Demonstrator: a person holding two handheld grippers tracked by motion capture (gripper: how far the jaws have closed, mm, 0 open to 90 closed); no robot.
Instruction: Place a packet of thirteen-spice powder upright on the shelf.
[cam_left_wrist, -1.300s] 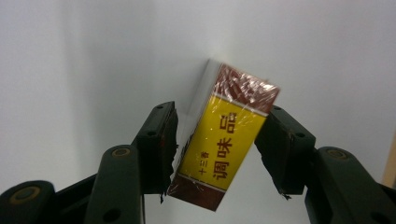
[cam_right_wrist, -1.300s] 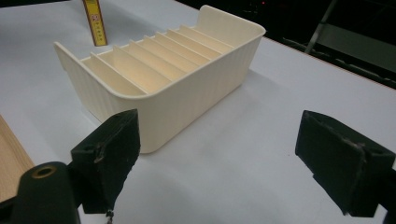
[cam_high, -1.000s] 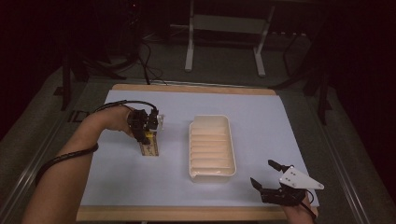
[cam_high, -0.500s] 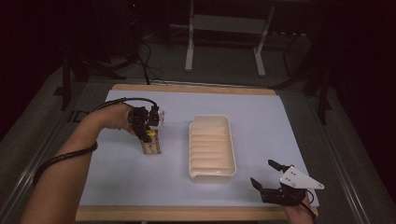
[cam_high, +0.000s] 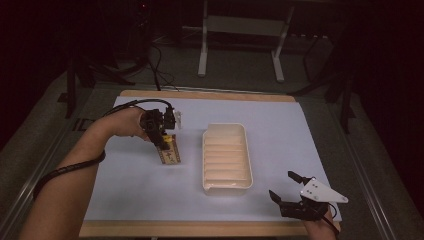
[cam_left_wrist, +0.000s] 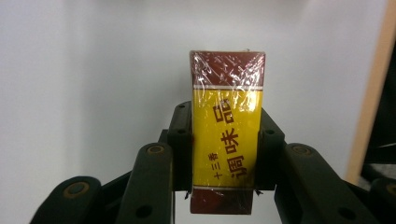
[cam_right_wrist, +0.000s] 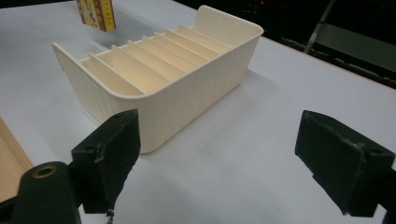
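On the pale surface (cam_high: 125, 200), left of a cream slotted tray (cam_high: 226, 157): yellow and dark red seasoning box (cam_high: 169, 150) pinched in the left gripper (cam_high: 161, 131)

Seen along the left gripper (cam_left_wrist: 224, 154), jaws closed flat against the box (cam_left_wrist: 227, 135) on its two long sides, gripping around its middle, wrapped top end pointing away; from above, box tilted, hard to tell whether lifted clear or touching down. Right gripper (cam_high: 292, 192) near the front right corner, jaws spread wide around nothing, looking at the tray (cam_right_wrist: 163, 79) with its row of narrow empty slots. Probably headed for a slot: best to keep the squeeze even, turn the box in line with the dividers, lower it straight, steady the tray with the free gripper if it slides
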